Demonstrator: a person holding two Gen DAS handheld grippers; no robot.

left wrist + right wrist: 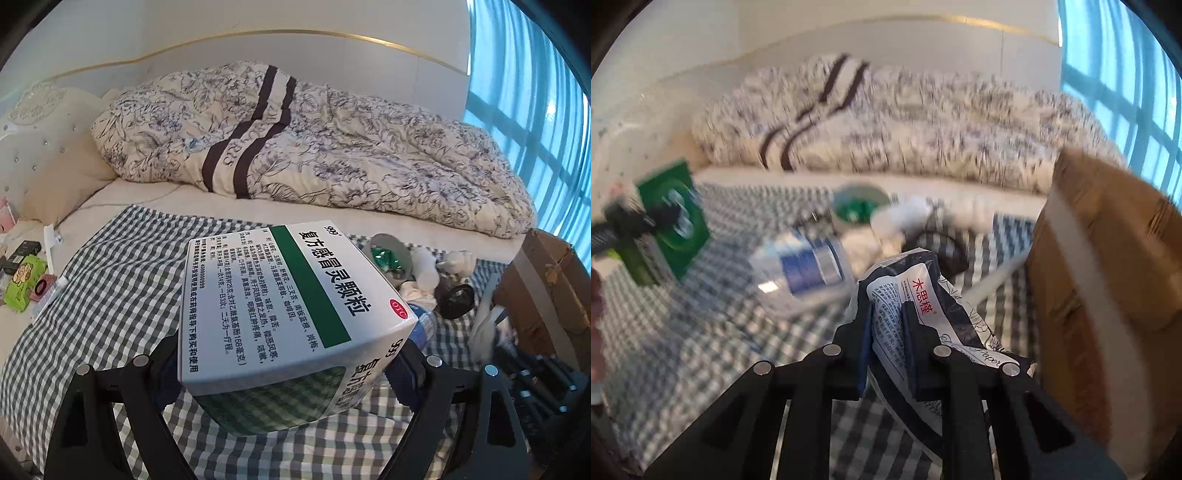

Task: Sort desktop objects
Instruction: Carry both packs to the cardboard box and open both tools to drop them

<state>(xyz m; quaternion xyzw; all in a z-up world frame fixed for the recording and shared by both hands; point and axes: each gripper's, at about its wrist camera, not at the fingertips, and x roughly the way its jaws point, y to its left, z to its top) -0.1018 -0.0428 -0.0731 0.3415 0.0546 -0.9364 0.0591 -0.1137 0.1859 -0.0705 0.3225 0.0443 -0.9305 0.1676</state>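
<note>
Cardboard box sits just right of my right tool, clamped on a tissue pack; left tool grips the medicine box

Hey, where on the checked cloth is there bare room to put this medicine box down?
The checked cloth is bare on its left half, between the medicine box in the left gripper and the green packet at the bedside. The right side is crowded: water bottle, tape roll, cardboard box.

My left gripper clamps a medicine box; my right gripper pinches a tissue pack.
</note>
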